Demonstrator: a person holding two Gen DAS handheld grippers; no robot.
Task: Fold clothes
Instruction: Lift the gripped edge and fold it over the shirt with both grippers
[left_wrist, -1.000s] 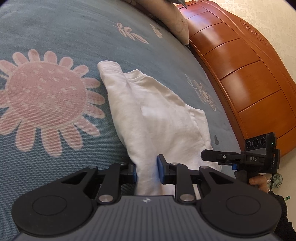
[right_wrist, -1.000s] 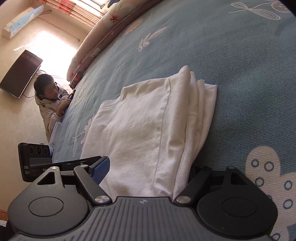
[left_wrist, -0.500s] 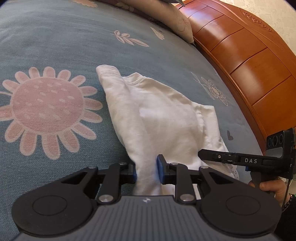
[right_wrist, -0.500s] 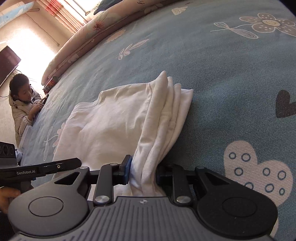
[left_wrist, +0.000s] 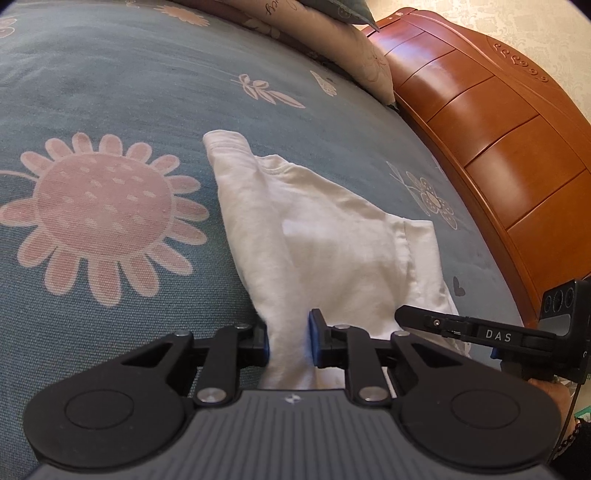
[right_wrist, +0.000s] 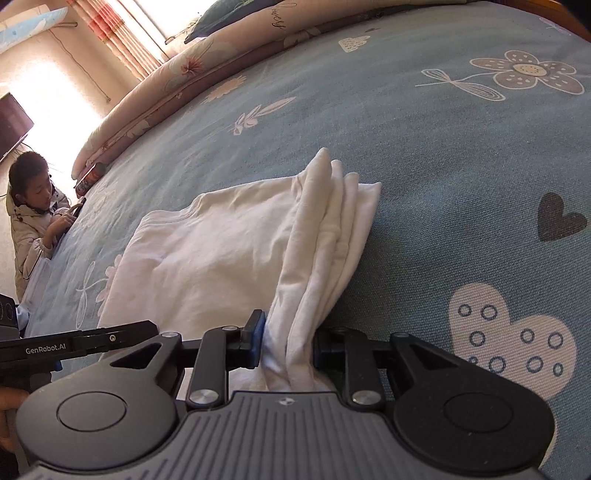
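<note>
Shirt (left_wrist: 332, 243) near edge is being pinched by both grippers, L (left_wrist: 288, 341) & R (right_wrist: 288, 341); left's jaws have just been closing on it. Fold-over lift likely next, both ends kept level.

The white T-shirt (left_wrist: 332, 251) is soft matt knit cloth with a stitched ribbed collar, lying in limp layered folds on a blue bedspread (left_wrist: 110, 74) of coarse woven cloth, matt, with pink and grey flower and heart prints. The headboard (left_wrist: 498, 147) is reddish wood with a glossy varnish that catches the light, carved along its top. The left gripper (left_wrist: 289, 341) and right gripper (right_wrist: 288, 341) are matt black plastic with ribbed grey housings, bright metal rivets and blue pads (right_wrist: 255, 338).
</note>
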